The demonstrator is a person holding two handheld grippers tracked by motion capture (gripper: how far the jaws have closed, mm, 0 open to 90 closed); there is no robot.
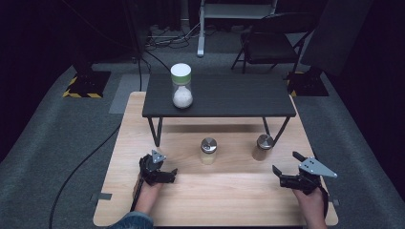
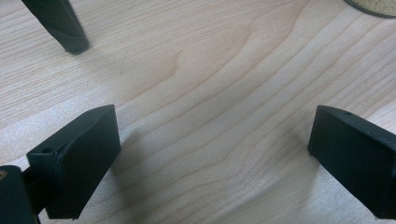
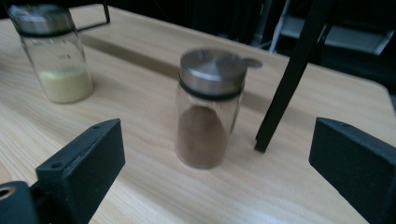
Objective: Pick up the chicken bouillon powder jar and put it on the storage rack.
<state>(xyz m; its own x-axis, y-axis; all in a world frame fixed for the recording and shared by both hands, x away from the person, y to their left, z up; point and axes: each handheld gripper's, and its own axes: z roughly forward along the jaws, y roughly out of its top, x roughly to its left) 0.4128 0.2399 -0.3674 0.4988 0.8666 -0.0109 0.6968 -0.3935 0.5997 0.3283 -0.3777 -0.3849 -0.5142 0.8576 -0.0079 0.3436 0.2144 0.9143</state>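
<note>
Right tongs (image 3: 217, 154) spread wide, empty, aimed straight at the brown jar (image 3: 208, 109), upright on the tabletop (image 1: 229, 200) just ahead, between the jaws' line, likely set up for a side grasp below the lid. Beyond it, a black shelf leg (image 3: 285, 88); off to the left, the yellow jar (image 3: 55, 53), well apart. Left tongs (image 2: 212, 154) also wide, empty, hovering low over bare wood, probably waiting. Farther off, on the shelf (image 1: 224, 95), a white-lidded jar (image 1: 182, 86).
</note>
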